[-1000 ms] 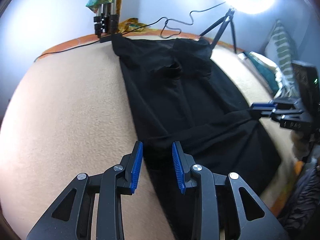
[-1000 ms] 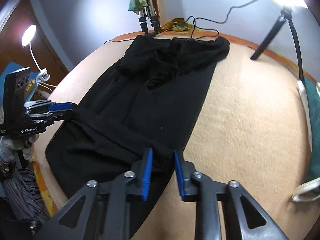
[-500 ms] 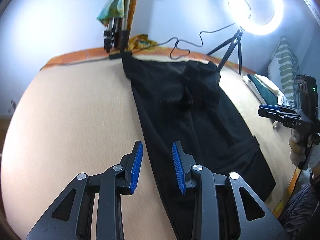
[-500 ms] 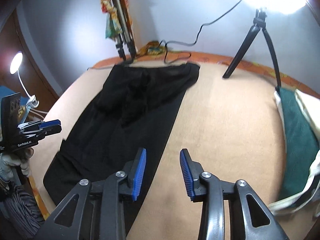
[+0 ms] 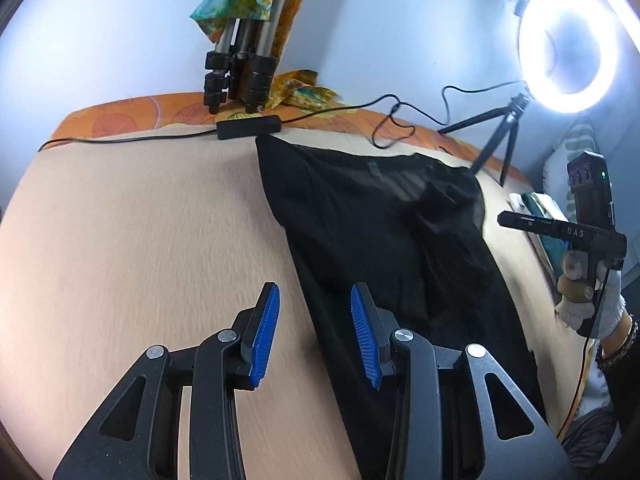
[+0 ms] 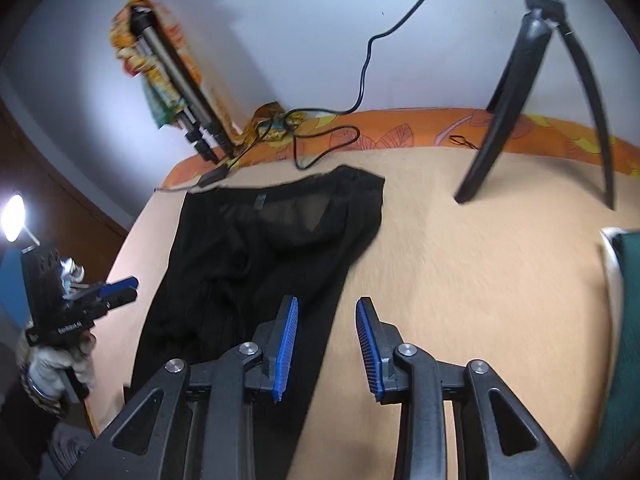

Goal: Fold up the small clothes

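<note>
While black garment lies on beige bed cover — both grippers' fingers apart, empty; ring light glowing.

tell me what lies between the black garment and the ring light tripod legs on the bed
Nothing: in the right wrist view the stretch between the black garment and the tripod legs is bare beige blanket.

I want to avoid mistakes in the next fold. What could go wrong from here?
The black garment reaches the far edge, close to the cable and tripod legs; a grasp there might snag them. Both the left tool and the right tool hang open and empty, so the smooth cloth may shift when pinched.
</note>
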Demonstrator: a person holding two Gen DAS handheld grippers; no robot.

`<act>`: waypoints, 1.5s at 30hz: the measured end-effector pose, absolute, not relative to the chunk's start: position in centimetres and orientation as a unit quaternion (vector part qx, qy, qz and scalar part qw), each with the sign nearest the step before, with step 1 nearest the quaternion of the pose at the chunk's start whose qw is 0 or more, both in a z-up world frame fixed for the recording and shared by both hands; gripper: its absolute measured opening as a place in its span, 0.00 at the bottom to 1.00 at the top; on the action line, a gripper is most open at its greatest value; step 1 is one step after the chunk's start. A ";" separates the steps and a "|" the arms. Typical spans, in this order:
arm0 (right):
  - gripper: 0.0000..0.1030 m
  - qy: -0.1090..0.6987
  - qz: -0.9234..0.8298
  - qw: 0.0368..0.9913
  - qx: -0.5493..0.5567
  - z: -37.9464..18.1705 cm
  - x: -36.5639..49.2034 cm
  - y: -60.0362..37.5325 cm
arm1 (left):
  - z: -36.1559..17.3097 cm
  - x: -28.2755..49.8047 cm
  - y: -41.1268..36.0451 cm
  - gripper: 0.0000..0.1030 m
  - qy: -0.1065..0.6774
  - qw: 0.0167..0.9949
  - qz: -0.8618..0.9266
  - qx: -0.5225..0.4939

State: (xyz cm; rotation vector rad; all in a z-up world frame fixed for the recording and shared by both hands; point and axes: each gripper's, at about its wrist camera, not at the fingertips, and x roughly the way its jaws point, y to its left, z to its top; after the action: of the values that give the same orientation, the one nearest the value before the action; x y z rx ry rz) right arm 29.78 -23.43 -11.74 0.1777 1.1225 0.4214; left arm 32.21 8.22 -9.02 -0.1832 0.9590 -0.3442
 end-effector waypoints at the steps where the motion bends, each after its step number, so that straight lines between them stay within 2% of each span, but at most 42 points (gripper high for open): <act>1: 0.32 0.530 0.199 0.820 0.086 -12.1 30.5 -23.3 | -9.2 32.7 8.3 0.34 0.459 0.869 -0.165 -0.086; 11: 0.31 0.537 0.219 0.808 0.100 -13.3 34.8 -22.2 | -8.3 35.3 6.3 0.34 0.427 0.876 -0.210 -0.075; 13: 0.31 0.535 0.222 0.808 0.104 -13.2 35.0 -22.3 | -7.6 36.0 4.9 0.45 0.425 0.871 -0.234 -0.075; 14: 0.31 0.534 0.224 0.808 0.109 -13.1 35.2 -22.4 | -7.5 36.5 4.0 0.58 0.426 0.867 -0.246 -0.076; 19: 0.31 0.523 0.223 0.813 0.126 -12.7 35.2 -23.3 | -8.1 38.8 -1.2 0.60 0.431 0.854 -0.285 -0.057; 23: 0.31 0.518 0.215 0.817 0.134 -12.5 34.9 -24.6 | -10.1 40.8 -4.1 0.60 0.464 0.834 -0.293 -0.053; 25: 0.31 0.513 0.212 0.819 0.144 -12.3 34.6 -25.6 | -11.0 41.3 -4.8 0.55 0.471 0.831 -0.293 -0.046; 27: 0.31 0.510 0.211 0.820 0.151 -12.1 34.4 -26.2 | -11.4 41.5 -5.1 0.12 0.472 0.829 -0.296 -0.048; 28: 0.31 0.509 0.210 0.820 0.153 -12.0 34.3 -26.5 | -11.6 41.6 -5.0 0.04 0.472 0.829 -0.294 -0.052; 31: 0.31 0.510 0.212 0.819 0.158 -12.0 34.3 -26.8 | -11.1 41.2 -3.6 0.03 0.453 0.841 -0.283 -0.087; 34: 0.31 0.512 0.221 0.816 0.151 -12.2 34.4 -26.3 | -9.9 40.3 -2.1 0.02 0.418 0.870 -0.250 -0.078; 38: 0.31 0.518 0.223 0.813 0.145 -12.8 34.6 -25.4 | -10.2 40.5 -1.3 0.02 0.421 0.874 -0.232 -0.066; 40: 0.31 0.522 0.222 0.814 0.129 -13.3 34.9 -24.5 | -10.3 40.6 -1.0 0.03 0.420 0.875 -0.231 -0.067; 42: 0.31 0.529 0.226 0.811 0.112 -13.9 35.4 -23.6 | -10.5 41.0 -1.1 0.10 0.428 0.870 -0.236 -0.070; 44: 0.31 0.537 0.223 0.808 0.091 -14.6 36.3 -22.6 | -10.2 40.8 -1.1 0.10 0.416 0.878 -0.228 -0.061; 45: 0.27 0.538 0.217 0.811 0.081 -14.8 36.8 -22.3 | -10.1 40.7 -1.0 0.11 0.413 0.881 -0.225 -0.057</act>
State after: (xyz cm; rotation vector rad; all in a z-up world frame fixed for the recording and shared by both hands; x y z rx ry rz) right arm 36.82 -22.34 -14.78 0.1727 1.1491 0.4627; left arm 40.75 -1.05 -10.07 -0.1194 0.8607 -0.4678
